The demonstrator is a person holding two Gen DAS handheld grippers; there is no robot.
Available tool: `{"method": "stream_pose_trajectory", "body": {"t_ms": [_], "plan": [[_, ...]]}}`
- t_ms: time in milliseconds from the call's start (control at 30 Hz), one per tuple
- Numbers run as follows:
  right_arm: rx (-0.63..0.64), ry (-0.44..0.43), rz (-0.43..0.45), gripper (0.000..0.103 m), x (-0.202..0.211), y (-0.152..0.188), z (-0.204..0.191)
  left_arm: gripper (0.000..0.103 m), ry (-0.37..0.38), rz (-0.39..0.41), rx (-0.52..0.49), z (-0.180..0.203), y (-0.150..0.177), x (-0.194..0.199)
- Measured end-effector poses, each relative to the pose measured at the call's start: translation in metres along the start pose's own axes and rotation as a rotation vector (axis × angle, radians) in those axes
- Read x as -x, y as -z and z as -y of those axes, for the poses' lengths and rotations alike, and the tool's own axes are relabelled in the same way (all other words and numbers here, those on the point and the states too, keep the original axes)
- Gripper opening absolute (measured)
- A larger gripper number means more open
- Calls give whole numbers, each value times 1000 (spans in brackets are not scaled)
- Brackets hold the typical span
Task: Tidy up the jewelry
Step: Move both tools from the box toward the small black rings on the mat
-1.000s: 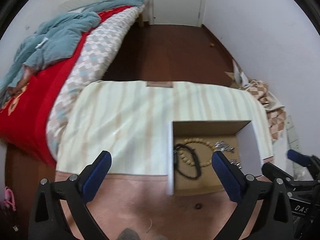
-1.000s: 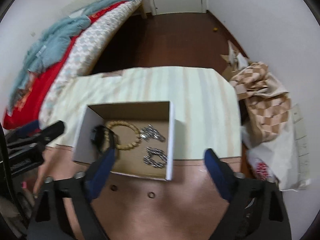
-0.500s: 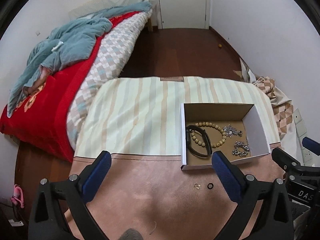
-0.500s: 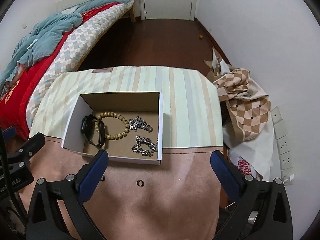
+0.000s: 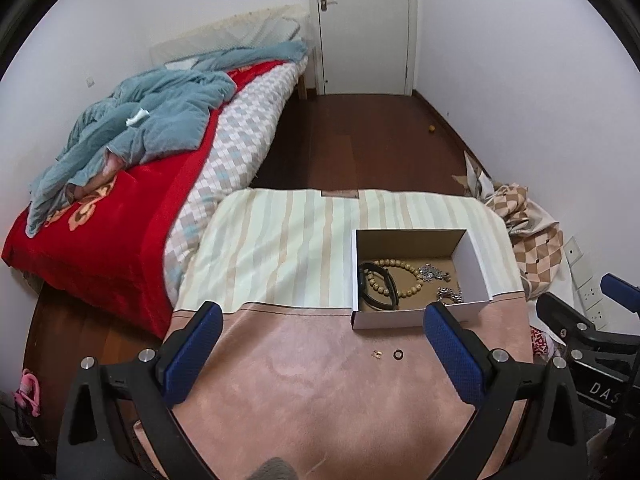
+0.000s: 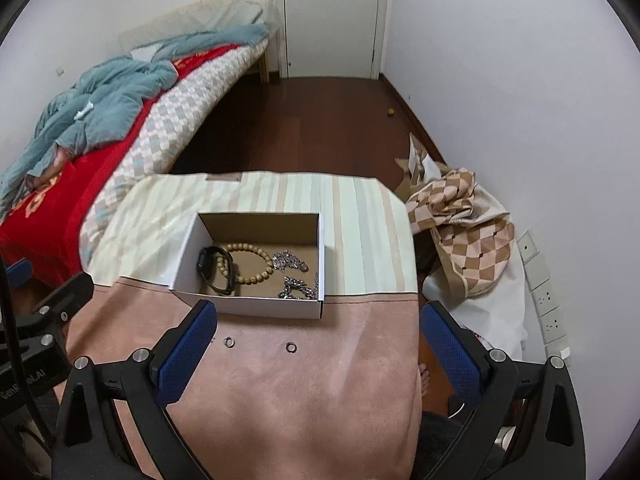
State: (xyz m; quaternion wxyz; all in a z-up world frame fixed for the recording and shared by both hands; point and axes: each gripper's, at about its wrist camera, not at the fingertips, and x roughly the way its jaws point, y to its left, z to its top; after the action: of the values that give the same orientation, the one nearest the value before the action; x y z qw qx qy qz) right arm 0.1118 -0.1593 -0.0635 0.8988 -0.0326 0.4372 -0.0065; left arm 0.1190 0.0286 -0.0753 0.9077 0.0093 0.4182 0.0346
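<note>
An open white cardboard box (image 5: 470, 264) (image 6: 188, 256) stands on the table. Inside lie a black band (image 5: 378, 286) (image 6: 214, 266), a wooden bead bracelet (image 5: 400, 276) (image 6: 250, 262) and silver chains (image 5: 434, 272) (image 6: 296, 290). In front of the box, on the pink cloth, lie a dark ring (image 5: 397, 354) (image 6: 290, 347), a small gold piece (image 5: 376, 354) and a silver ring (image 6: 229, 342). My left gripper (image 5: 320, 354) is open and empty, held above the cloth. My right gripper (image 6: 318, 354) is open and empty, back from the box.
The table carries a striped cloth (image 5: 280, 240) at the back and a pink cloth (image 5: 320, 392) in front. A bed with red and blue bedding (image 5: 132, 160) lies left. A checkered cloth heap (image 6: 464, 216) lies right by the wall. A door (image 5: 360, 24) is far back.
Both grippers have pulled up and back from the box. More of the room shows, and the small pieces on the pink cloth have come into view.
</note>
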Motion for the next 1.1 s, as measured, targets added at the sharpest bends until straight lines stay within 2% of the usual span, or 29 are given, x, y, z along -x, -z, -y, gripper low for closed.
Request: {"method": "stream_pose_trajectory", "body": {"t_ms": [233,500,600,800,833,967,1100], "plan": [[6,12,58,103,41,10,-3,102,-4,26,7,-3,10,25],[-10,-18,72,103,58,19,-2,102,-13,31,29,-7,21,34],[-28,-37,34,103,37,30,4,102,-31,13,25,-6,29,23],[-74,-63,-75,102,-35,64,12,102,-80,-96,20,-4,58,-32],[-78,-76,-90,99,-51,72,13,102,-90,-124,19,-4,64,-47],[-92,-124,-156,69,-102,91,10,102,-119,-196,14,-7,78,-87],[-84,-143,-165,67,-133,98,0,102,-132,-262,21,-12,86,-119]]}}
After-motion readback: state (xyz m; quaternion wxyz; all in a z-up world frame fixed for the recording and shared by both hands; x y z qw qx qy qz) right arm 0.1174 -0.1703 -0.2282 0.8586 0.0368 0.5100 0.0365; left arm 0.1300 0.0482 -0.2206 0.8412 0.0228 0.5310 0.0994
